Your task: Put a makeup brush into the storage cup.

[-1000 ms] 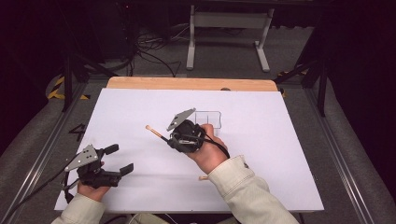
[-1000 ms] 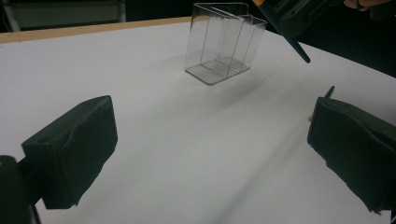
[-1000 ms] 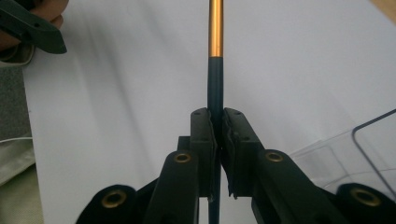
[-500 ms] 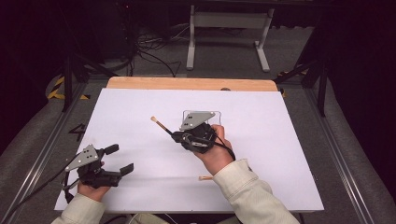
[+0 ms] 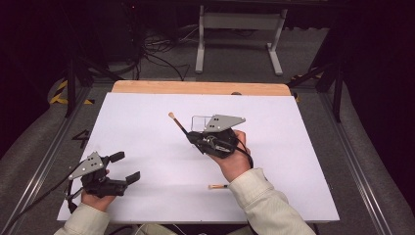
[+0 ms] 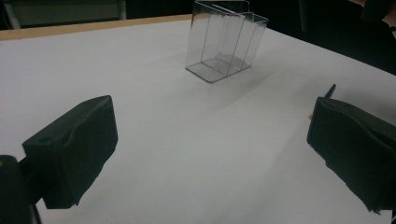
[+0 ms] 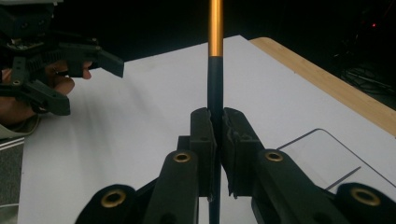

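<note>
The right gripper (image 5: 188, 137) is clenched on a thin brush (image 5: 177, 123), a stick with a black lower shaft, an orange-gold band and a pale tip. In the right gripper view the two black fingers (image 7: 203, 140) press the dark shaft of the brush (image 7: 215, 70) from both sides, and the stick rises straight up between them. In the high view the brush slants up and to the left from the gripper, its pale end over the white sheet near the middle of the counter (image 5: 147, 122). The right hand (image 5: 235, 156) holds the gripper above the sheet, just in front of a clear plastic holder (image 5: 198, 121) that stands behind it.

From the left gripper view, the clear plastic holder (image 6: 226, 39) shows as an upright box with thin dividers forming narrow compartments, open at the top, standing on the white surface toward the far wooden edge.

The left gripper (image 5: 125, 169) sits near the front left corner of the sheet, held by the left hand (image 5: 95, 196). Its fingers (image 6: 77, 149) are spread wide apart with nothing between them.

A second short stick (image 5: 217, 186) lies flat on the sheet near the right sleeve (image 5: 264, 205), well apart from the holder.
</note>
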`<state>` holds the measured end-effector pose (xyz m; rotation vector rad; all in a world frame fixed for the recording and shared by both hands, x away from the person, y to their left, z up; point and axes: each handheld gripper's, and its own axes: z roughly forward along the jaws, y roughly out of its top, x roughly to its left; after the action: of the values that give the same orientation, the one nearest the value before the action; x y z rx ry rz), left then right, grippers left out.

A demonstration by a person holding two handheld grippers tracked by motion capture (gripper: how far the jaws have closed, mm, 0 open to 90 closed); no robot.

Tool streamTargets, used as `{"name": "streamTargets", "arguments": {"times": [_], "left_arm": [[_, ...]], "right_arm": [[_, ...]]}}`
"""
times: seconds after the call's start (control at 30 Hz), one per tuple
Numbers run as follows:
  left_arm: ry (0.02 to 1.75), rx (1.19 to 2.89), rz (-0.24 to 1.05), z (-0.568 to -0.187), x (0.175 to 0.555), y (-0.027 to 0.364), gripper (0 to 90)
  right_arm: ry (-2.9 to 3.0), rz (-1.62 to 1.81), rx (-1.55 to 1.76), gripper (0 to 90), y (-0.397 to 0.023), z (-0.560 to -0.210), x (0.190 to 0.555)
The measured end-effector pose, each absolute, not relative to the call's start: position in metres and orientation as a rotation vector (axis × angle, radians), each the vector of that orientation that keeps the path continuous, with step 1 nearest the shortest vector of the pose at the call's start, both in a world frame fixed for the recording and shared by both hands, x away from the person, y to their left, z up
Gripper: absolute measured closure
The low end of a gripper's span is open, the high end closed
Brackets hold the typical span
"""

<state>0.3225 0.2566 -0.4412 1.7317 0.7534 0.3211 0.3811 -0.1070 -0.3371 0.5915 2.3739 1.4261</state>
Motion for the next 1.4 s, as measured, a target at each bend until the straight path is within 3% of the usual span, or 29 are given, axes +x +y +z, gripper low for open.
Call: {"name": "streamTargets", "arguments": {"times": [1.4], "left_arm": [[0.752, 1.726, 0.323, -0.441, 0.323, 0.257, 2.3]], "right_arm": [[1.97, 1.614, 0.711, 83.2, -0.153, -0.338, 0.402]]}}
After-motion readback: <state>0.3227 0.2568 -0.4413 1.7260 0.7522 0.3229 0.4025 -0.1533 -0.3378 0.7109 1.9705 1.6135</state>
